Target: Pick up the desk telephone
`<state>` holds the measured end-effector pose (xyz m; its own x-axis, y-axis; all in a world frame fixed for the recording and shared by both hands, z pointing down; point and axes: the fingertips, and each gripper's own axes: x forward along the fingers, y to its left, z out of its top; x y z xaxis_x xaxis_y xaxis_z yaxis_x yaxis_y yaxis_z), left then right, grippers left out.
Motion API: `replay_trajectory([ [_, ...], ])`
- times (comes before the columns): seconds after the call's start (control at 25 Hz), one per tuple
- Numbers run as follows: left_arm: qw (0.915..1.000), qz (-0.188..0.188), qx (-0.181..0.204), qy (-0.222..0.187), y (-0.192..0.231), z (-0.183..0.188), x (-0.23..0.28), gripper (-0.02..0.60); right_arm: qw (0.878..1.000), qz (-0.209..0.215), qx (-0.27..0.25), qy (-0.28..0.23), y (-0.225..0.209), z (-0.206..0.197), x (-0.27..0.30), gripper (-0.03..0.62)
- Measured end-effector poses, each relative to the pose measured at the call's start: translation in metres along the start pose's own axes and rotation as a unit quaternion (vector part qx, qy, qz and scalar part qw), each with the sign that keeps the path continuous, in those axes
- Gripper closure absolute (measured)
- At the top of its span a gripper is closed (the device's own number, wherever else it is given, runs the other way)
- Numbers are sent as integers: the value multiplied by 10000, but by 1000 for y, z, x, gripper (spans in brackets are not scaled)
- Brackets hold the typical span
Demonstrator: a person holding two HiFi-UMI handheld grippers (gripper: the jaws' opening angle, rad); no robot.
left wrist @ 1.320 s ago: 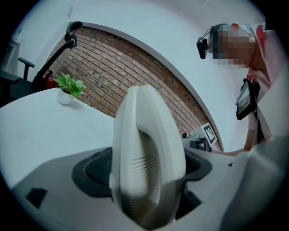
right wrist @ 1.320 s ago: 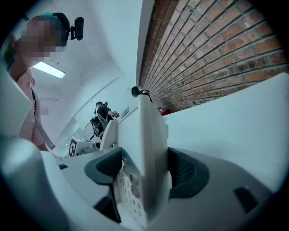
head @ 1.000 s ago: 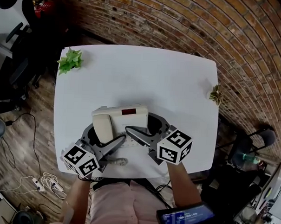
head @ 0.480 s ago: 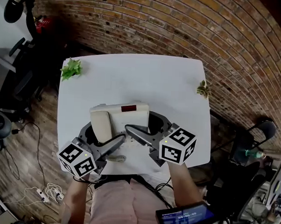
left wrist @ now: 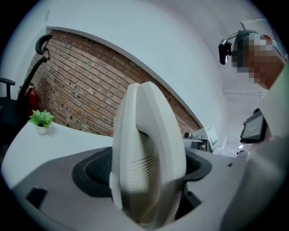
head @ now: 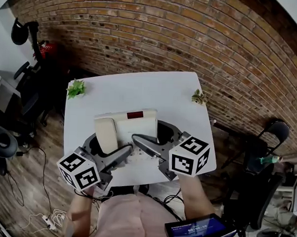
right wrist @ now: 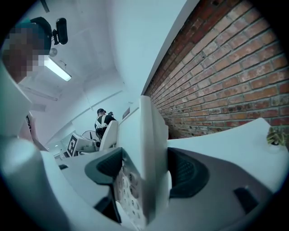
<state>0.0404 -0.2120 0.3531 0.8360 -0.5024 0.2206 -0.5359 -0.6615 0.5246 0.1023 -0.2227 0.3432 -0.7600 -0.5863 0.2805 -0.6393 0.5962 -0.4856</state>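
The cream desk telephone (head: 127,126), with a dark red display strip and its handset on the left, hangs in the air above the white table (head: 140,88). My left gripper (head: 106,142) is shut on its handset side. My right gripper (head: 154,135) is shut on its right side. In the left gripper view the handset's edge (left wrist: 146,158) stands upright between the dark pads (left wrist: 92,171), filling the gap of the left gripper (left wrist: 144,173). In the right gripper view the telephone's body (right wrist: 144,158) with its keys sits between the pads (right wrist: 187,173) of the right gripper (right wrist: 146,173).
A green potted plant (head: 76,88) stands at the table's far left corner, a small plant (head: 198,97) at the far right corner. A brick wall (head: 191,39) runs behind. Black chairs stand left (head: 11,109) and right (head: 271,133). Cables lie on the wooden floor.
Both grippers have risen with the telephone held between them. The table and its plants look smaller and farther below than before.
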Motion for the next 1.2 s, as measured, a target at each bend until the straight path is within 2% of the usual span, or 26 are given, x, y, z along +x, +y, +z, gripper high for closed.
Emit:
replay_trajectory([
  [0.52, 9999, -38, 92, -138, -38, 29, -20, 135, 9996, 7, -195, -228, 35, 30, -25, 276],
  [1.2, 9998, 19, 115, -168, -43, 35, -27, 135, 9993, 75, -292, -235, 44, 37, -26, 278],
])
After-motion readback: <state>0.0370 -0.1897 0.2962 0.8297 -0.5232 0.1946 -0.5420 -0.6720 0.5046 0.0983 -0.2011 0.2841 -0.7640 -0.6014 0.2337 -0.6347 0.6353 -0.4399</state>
